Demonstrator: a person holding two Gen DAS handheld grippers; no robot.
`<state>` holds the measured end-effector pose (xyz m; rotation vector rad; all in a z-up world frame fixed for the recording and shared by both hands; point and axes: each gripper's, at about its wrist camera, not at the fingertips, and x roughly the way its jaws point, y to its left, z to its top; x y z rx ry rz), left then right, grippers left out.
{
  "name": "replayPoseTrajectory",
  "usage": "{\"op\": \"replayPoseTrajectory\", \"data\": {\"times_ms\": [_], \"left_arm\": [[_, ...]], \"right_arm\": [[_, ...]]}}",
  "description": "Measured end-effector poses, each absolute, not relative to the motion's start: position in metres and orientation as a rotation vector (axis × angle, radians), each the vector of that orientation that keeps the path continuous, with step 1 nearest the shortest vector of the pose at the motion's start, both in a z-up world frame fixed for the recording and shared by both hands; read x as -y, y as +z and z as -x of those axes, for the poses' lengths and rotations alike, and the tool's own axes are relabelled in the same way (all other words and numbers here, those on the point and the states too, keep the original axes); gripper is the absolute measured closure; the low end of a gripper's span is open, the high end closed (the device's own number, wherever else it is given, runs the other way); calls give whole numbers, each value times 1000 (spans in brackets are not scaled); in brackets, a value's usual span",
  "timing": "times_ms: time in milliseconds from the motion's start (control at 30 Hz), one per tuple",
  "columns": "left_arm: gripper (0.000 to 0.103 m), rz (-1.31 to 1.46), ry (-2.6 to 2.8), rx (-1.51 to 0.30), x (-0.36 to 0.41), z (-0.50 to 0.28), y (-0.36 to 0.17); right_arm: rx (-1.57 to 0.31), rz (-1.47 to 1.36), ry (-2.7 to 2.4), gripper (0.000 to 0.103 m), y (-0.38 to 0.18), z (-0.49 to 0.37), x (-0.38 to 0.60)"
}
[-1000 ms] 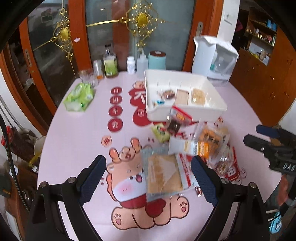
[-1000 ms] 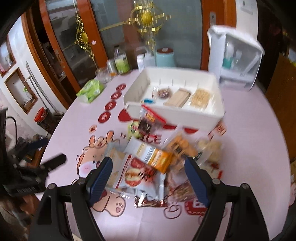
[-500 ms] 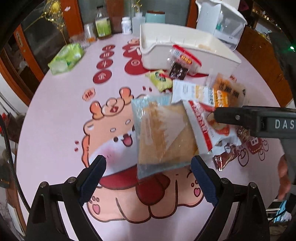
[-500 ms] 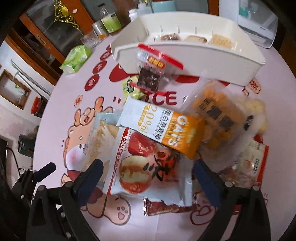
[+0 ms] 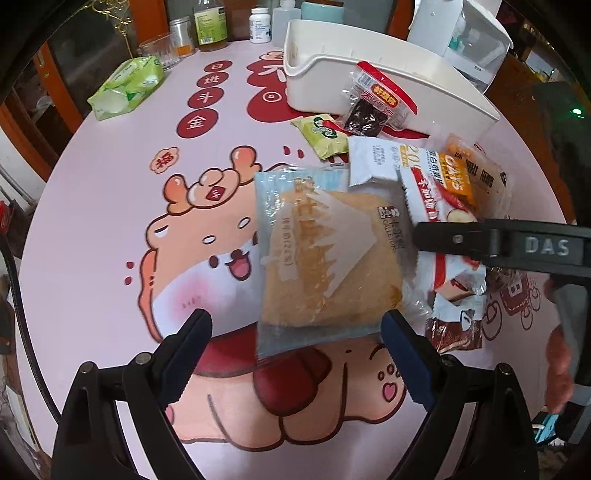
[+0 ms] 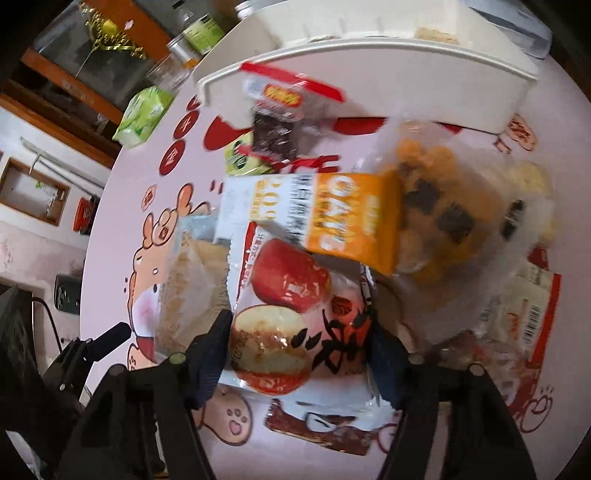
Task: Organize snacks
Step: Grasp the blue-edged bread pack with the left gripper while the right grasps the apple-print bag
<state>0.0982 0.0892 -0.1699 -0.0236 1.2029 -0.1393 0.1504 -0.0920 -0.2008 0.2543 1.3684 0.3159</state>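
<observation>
A pile of snack packets lies on the pink table in front of a white bin (image 5: pixel 388 85). My left gripper (image 5: pixel 295 354) is open just short of a pale blue packet with a golden cake (image 5: pixel 328 254). My right gripper (image 6: pixel 299 354) is open, its fingers either side of a white packet with red apples printed on it (image 6: pixel 295 314). That gripper reaches in from the right in the left wrist view (image 5: pixel 498 243). An orange and white bar packet (image 6: pixel 325 214) lies across the apple packet's top. A red-topped packet (image 5: pixel 373 107) leans on the bin.
A green tissue pack (image 5: pixel 125 86), bottles and a glass (image 5: pixel 162 51) stand at the table's far left. A white appliance (image 5: pixel 461 33) is behind the bin. A small green packet (image 5: pixel 321 134), a clear bag of orange snacks (image 6: pixel 436 206) and a brown wrapper (image 6: pixel 325 432) are in the pile.
Both grippers have moved down and forward toward the pile. The right one now straddles the apple packet; the left one has closed in on the cake packet.
</observation>
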Motion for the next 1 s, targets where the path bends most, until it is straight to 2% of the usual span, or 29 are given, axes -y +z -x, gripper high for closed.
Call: {"op": "replayPoseTrajectory", "data": {"times_ms": [367,433,567,1000], "left_arm": [[10,142,-162,-1302,-69,-144,-192],[8,136,-159,-1304,-65,-150,-195],[0,92,-134,-1312,-55,-158,-202],[0,41,-131,-1307,-56,-165,-216]], "right_arm": [[-1374,-405,366,36,-203,-146,120],[-1375,-417,371,36,-204,-147,121],[-1369,-398,355,36,-205,-149,122],[-1370,-331,353,36,-205,-151,116]]}}
